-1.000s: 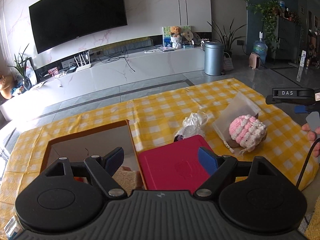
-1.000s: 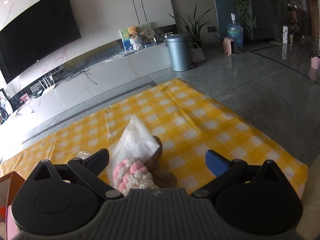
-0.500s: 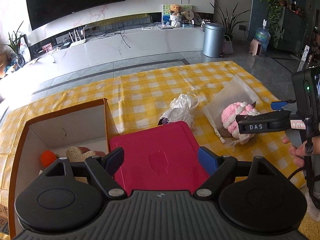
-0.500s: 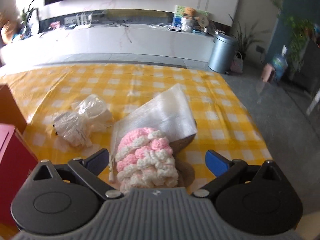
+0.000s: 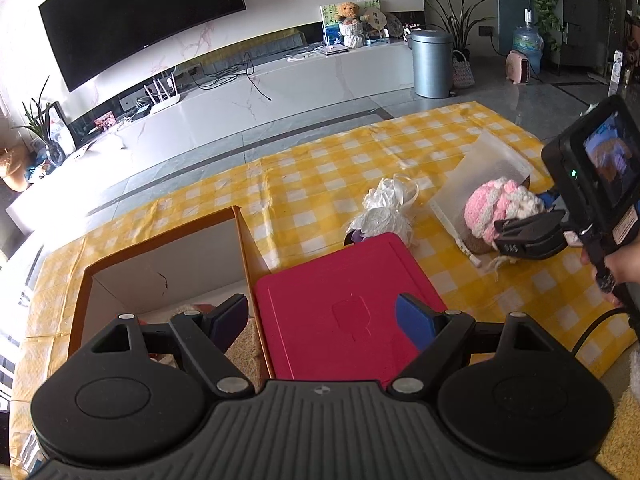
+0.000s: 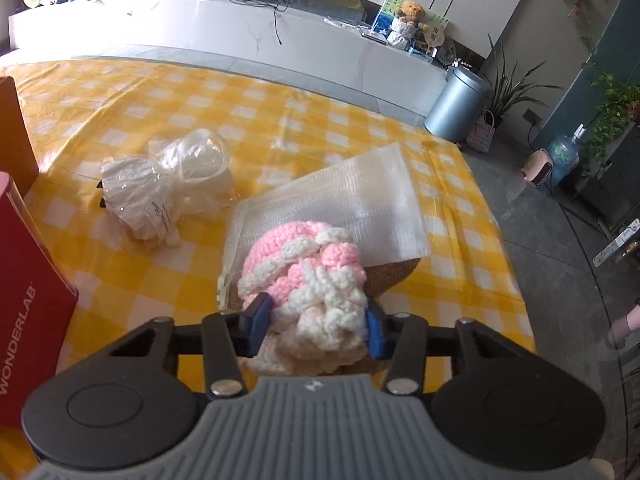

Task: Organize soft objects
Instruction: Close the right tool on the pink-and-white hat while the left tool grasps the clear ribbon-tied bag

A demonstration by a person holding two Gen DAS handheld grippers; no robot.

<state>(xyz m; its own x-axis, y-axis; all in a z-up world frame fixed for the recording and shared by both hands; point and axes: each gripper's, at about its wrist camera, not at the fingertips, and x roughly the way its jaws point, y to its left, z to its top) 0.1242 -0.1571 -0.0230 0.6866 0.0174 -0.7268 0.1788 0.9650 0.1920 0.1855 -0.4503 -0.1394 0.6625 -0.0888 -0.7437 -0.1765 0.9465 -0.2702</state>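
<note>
The pink and white knitted toy (image 6: 304, 276) is soft and light — it will squash under pressure and spring back, so it should be taken across its thick middle, not by the loose yarn loops at its near end, which could stretch or slip. It lies on the yellow checked cloth (image 6: 304, 128), partly over a white padded pouch (image 6: 360, 200) and a brown round piece beneath it. The right gripper (image 6: 316, 326) is closing on it: the blue pads (image 6: 262, 316) stand on either side of the toy's near end and already dent the yarn. The crumpled plastic bag (image 6: 160, 184) lies to the left, apart from the toy. The left gripper (image 5: 320, 320) hangs wide and empty over the red lid (image 5: 340, 308) — the open box (image 5: 160, 264) is just left of it.
</note>
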